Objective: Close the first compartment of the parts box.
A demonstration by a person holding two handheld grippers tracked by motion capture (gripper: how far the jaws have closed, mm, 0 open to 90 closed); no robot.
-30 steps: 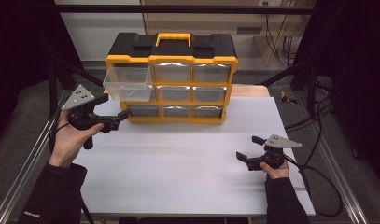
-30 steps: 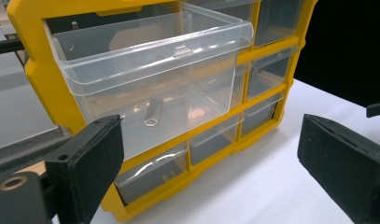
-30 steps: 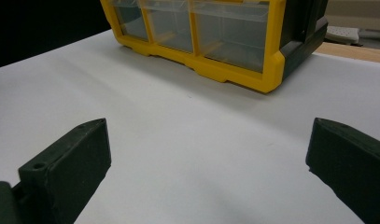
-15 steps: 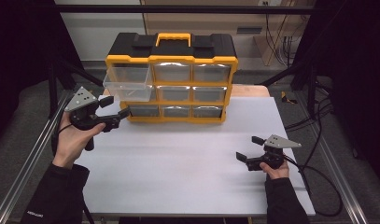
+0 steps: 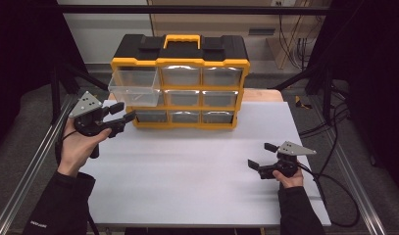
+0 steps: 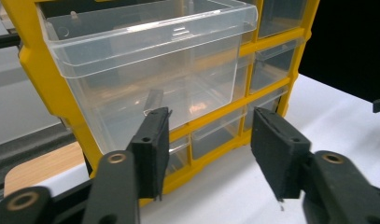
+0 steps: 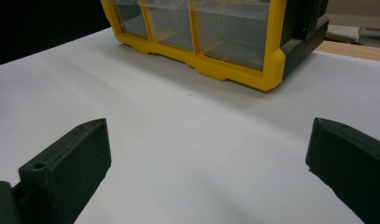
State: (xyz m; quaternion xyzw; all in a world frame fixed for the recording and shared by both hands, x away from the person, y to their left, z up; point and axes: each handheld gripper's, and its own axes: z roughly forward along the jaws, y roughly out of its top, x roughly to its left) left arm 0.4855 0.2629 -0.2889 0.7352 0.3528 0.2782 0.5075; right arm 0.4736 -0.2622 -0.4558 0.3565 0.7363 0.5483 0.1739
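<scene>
Clear plastic drawer (image 6: 145, 70) pulled from yellow organizer (image 5: 180, 88), left claw (image 5: 122, 112) closing, empty, right claw (image 5: 262, 155) wide.

The place reads as a lab or test workshop set up for recording. A white surface (image 5: 197, 166) sits inside a frame of aluminium rails (image 5: 25, 166) and black struts (image 5: 305, 78), with dark curtains (image 5: 20, 58) closing off both sides. Bundles of cables (image 5: 295, 34) hang against the back wall, and more cable (image 5: 334, 186) trails along the right side of the surface. A yellow-and-black parts organiser (image 5: 180, 83) with clear plastic drawers, the kind kept for small hardware, stands at the far edge.
</scene>
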